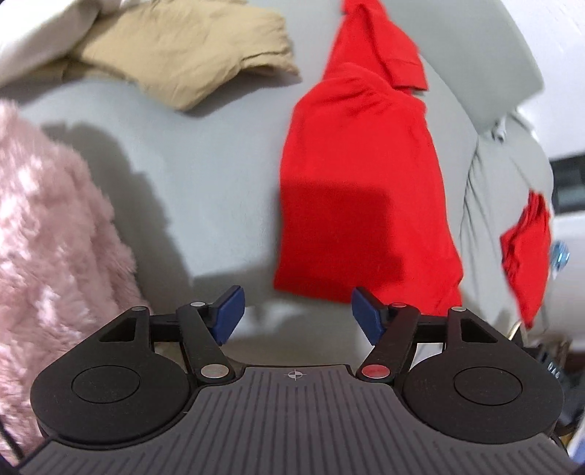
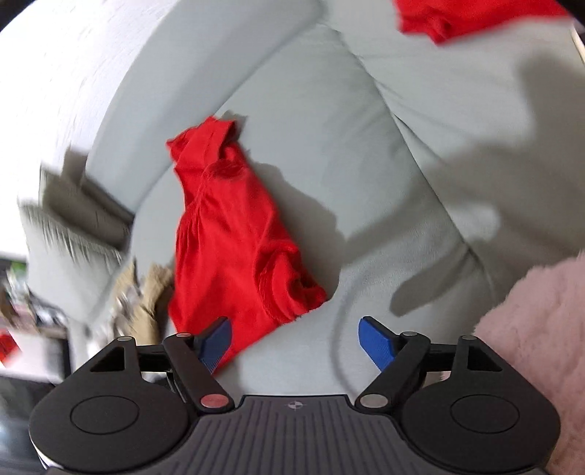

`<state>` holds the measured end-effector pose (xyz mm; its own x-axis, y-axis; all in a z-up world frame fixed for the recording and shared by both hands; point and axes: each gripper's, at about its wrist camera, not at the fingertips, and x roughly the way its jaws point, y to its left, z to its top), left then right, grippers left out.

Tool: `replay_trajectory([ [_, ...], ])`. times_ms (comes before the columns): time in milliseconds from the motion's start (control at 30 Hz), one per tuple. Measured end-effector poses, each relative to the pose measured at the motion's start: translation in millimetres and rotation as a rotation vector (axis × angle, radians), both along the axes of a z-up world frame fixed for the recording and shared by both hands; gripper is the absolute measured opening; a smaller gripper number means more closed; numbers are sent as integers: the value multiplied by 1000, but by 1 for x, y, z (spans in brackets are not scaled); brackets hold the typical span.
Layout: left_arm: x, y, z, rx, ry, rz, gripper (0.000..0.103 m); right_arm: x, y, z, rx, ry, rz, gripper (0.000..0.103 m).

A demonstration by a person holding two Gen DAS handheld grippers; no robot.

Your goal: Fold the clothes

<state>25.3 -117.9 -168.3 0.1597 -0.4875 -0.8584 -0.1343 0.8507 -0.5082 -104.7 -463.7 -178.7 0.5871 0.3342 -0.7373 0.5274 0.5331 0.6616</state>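
A red shirt (image 1: pixel 365 182) lies folded into a long strip on the pale grey sofa (image 1: pixel 219 182). My left gripper (image 1: pixel 298 314) hovers open just before its near end, with nothing between the blue pads (image 1: pixel 230 310). A smaller red garment (image 1: pixel 526 252) hangs over the sofa's arm at the right. In the right wrist view a crumpled red garment (image 2: pixel 226 237) lies on the sofa seat (image 2: pixel 365 182). My right gripper (image 2: pixel 294 343) is open above the seat beside the garment's lower edge and holds nothing. Another red piece (image 2: pixel 475 18) shows at the top right edge.
A pink fluffy blanket (image 1: pixel 55 237) fills the left of the left wrist view and shows as pink fluff (image 2: pixel 541 329) at the right of the other. A tan garment (image 1: pixel 182 54) and white cloth (image 1: pixel 36 33) lie at the back. A fringed cushion (image 2: pixel 73 234) sits left.
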Motion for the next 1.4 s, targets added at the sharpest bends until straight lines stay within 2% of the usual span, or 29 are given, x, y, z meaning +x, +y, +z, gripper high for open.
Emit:
replay_trajectory([
  [167, 7, -3, -9, -58, 16, 66, 71, 5, -1, -11, 46, -15, -35, 78],
  [300, 12, -6, -12, -111, 11, 78, 72, 8, -3, -24, 87, -11, -70, 77],
  [533, 24, -6, -26, -176, 25, 139, 75, 18, -11, -42, 190, -63, -112, 77],
  [667, 32, -12, -30, -181, -3, 131, 77, 38, -9, -49, 198, -87, -113, 77],
  [733, 37, -15, -31, -179, -20, 123, 77, 50, -6, -49, 171, -89, -92, 77],
  [767, 40, -17, -32, -176, -23, 120, 75, 55, -5, -48, 155, -88, -79, 77],
  [800, 41, -17, -32, -169, -24, 119, 64, 59, -3, -46, 133, -84, -63, 73],
  [833, 42, -18, -31, -142, -26, 110, 41, 63, -2, -44, 109, -80, -48, 52],
  [867, 43, -19, -30, -115, -24, 94, 25, 65, -1, -43, 88, -74, -36, 35],
  [900, 44, -19, -30, -102, -19, 81, 9, 68, 0, -40, 51, -54, -15, 23],
  [967, 42, -17, -25, -102, -27, 53, 8, 68, 0, -36, 22, -42, 14, 20],
  [1067, 40, -19, -4, -65, -86, -25, 8, 63, 8, -15, -28, -53, 64, 19],
  [1233, 28, -10, 22, -1, -98, -119, 8, 53, 21, 4, -52, -35, 108, 18],
  [1400, -3, -5, 24, 77, -106, -189, 8, 14, 46, 9, -58, 1, 114, 18],
])
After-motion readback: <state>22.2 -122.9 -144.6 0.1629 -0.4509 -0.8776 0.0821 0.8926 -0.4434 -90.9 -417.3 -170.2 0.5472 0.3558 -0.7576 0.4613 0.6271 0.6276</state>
